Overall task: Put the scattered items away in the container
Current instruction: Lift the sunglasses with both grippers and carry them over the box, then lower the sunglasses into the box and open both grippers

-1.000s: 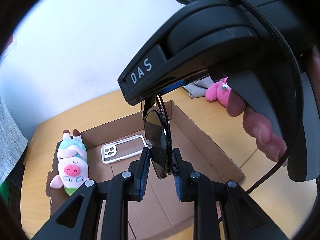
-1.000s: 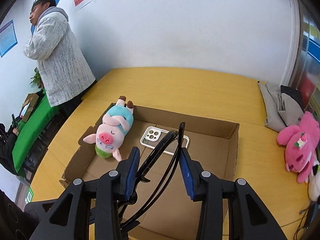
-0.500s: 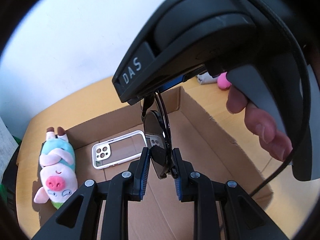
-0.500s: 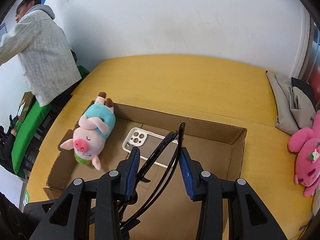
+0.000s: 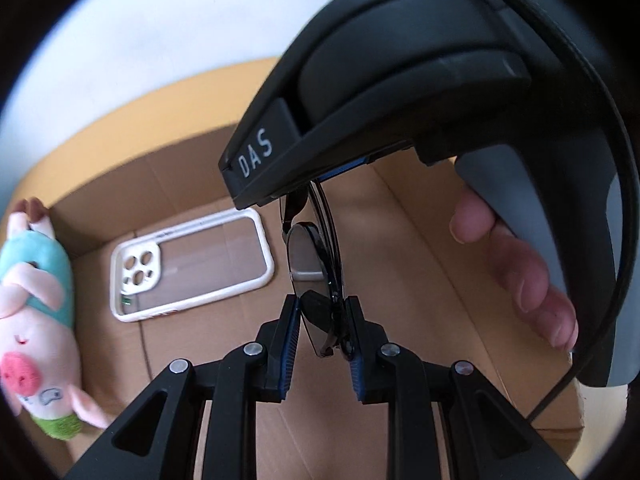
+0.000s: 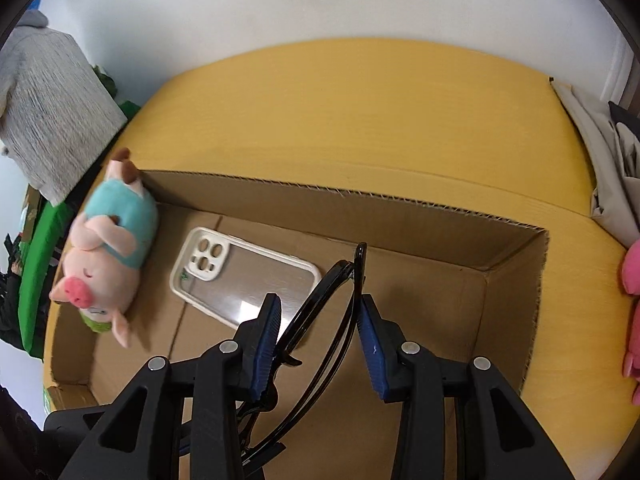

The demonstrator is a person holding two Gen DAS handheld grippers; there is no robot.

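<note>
Both grippers hold one pair of black sunglasses above the open cardboard box (image 6: 440, 212). My left gripper (image 5: 323, 332) is shut on a dark lens of the sunglasses (image 5: 310, 264). My right gripper (image 6: 320, 332) is shut on the folded temple arms of the sunglasses (image 6: 344, 292); its body fills the upper right of the left wrist view (image 5: 400, 100). Inside the box lie a white phone case (image 6: 240, 276), also in the left wrist view (image 5: 192, 264), and a pink pig plush (image 6: 108, 248) against the left wall.
The box sits on a yellow wooden table (image 6: 360, 112). A pink plush toy (image 6: 632, 304) and grey cloth (image 6: 592, 140) lie at the table's right. A person in a grey sweater (image 6: 44, 92) stands at the far left beyond the table.
Both grippers have moved forward and down with the sunglasses, closer over the box floor. The phone case and pig look larger. The grip on the sunglasses is unchanged.
</note>
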